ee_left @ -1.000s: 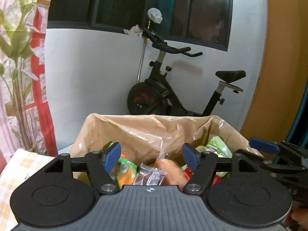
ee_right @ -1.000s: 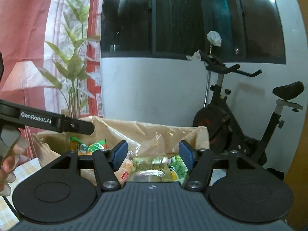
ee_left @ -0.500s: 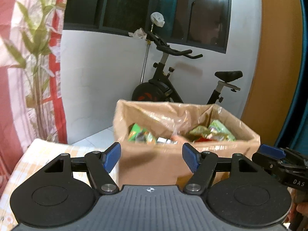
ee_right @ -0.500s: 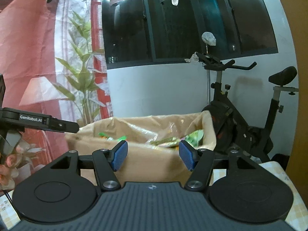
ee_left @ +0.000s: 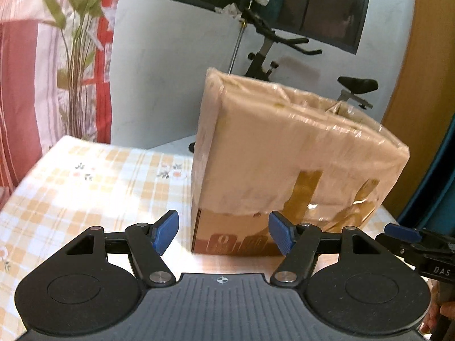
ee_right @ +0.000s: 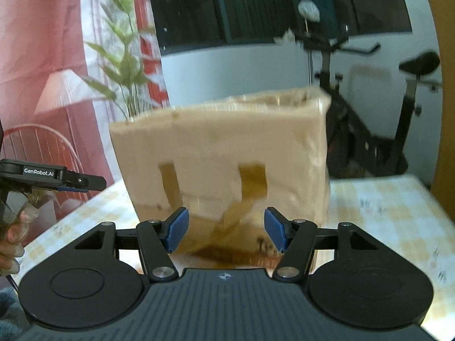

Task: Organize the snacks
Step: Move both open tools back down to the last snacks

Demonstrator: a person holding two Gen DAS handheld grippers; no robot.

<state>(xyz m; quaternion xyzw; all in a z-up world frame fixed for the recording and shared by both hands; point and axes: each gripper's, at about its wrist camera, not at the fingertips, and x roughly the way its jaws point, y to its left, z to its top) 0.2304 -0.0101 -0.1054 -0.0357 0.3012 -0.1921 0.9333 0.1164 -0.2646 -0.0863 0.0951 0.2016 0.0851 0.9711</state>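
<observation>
Right now, a big cardboard box [ee_left: 284, 153] is seen standing on a table covered with a yellow checked tablecloth [ee_left: 85, 176]. Its top is lined with a thin plastic bag [ee_right: 221, 130] that is folded down over the sides, most likely so the inside is kept clean. The snacks are probably kept in this box, but none can be seen from this low angle. The left gripper [ee_left: 223, 234] is held in front of the box, near its left corner, with its blue pads [ee_left: 166, 233] spread apart and nothing caught between them. The right gripper [ee_right: 226, 233] is pointed at the front wall of the box, and its pads [ee_right: 179, 231] are also spread wide with nothing pinched. Both tools seem to be held low and ready, perhaps so the box can be moved or reached into next. A black exercise bike [ee_right: 378, 130] and a flowery curtain [ee_left: 57, 56] are seen behind the table. The box looks a bit blurry in both views.
</observation>
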